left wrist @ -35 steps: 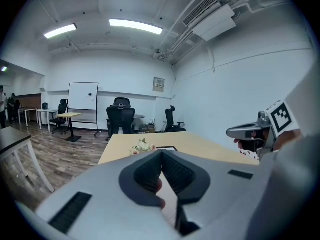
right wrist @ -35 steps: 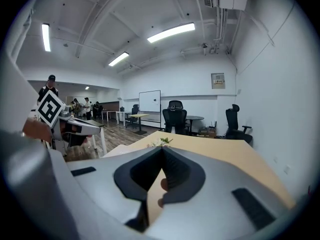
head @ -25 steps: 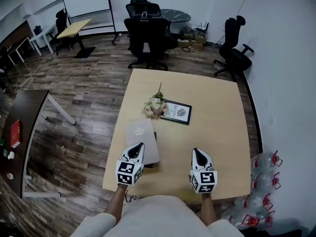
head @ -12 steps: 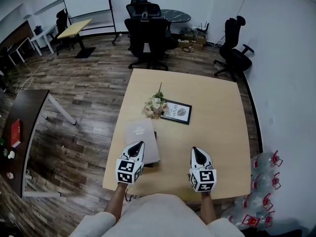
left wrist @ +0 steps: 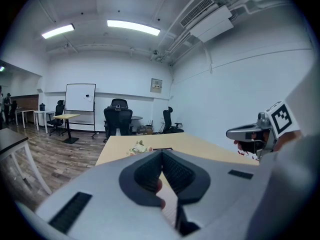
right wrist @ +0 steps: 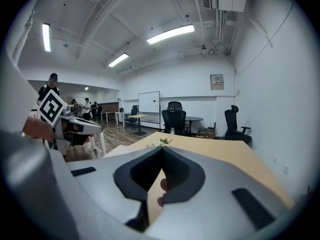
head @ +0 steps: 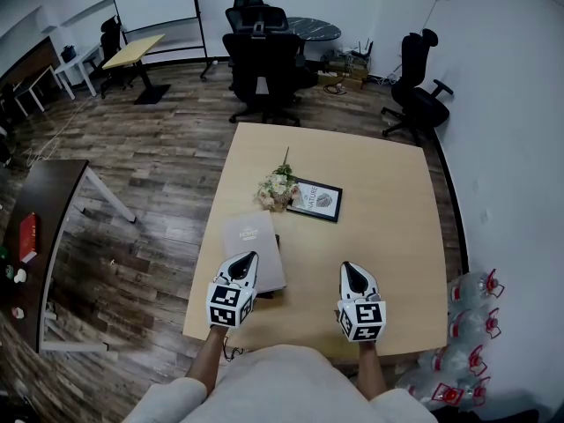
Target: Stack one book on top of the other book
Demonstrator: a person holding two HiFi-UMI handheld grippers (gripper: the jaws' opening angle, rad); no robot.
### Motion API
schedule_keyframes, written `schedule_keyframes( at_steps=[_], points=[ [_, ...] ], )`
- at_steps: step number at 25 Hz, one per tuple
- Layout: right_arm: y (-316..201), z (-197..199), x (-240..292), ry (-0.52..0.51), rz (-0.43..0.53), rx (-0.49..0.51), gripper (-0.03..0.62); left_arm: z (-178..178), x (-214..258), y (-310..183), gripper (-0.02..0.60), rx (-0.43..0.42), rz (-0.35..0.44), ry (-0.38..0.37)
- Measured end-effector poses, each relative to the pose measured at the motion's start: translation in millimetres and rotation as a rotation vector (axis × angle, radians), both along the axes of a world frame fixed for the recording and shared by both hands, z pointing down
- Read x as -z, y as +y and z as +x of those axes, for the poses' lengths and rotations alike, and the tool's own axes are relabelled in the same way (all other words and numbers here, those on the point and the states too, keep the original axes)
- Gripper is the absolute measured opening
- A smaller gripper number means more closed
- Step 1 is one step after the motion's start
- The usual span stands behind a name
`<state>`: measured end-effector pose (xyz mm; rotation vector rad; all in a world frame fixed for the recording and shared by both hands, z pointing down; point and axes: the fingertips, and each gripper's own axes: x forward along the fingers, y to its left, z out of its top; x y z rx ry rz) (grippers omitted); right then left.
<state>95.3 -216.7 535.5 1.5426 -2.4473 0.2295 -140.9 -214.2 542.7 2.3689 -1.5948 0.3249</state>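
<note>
A pale grey book [head: 254, 249] lies near the left edge of the light wooden table [head: 388, 201]; a dark edge shows beneath its right side. A dark-bordered book with a white cover [head: 316, 200] lies flat at the table's middle. My left gripper [head: 249, 260] is shut and empty, its tip over the near end of the grey book. My right gripper [head: 350, 269] is shut and empty above bare table, well right of the grey book. In the left gripper view the left gripper [left wrist: 162, 156] has its jaws together; the right gripper [right wrist: 162, 156] looks the same in its own view.
A small bunch of flowers [head: 278, 186] lies just left of the dark-bordered book. Black office chairs [head: 264, 60] stand beyond the table's far edge. Water bottles [head: 471, 324] sit on the floor at the right, and a dark side table [head: 44, 201] stands at the left.
</note>
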Motion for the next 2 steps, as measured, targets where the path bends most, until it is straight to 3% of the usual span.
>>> schedule_keyframes(
  at_steps=[2],
  points=[
    [-0.1,-1.2,0.0,-0.001,0.000,0.002,0.003,-0.4,-0.3,0.1,0.012,0.000,0.001,0.000]
  ],
)
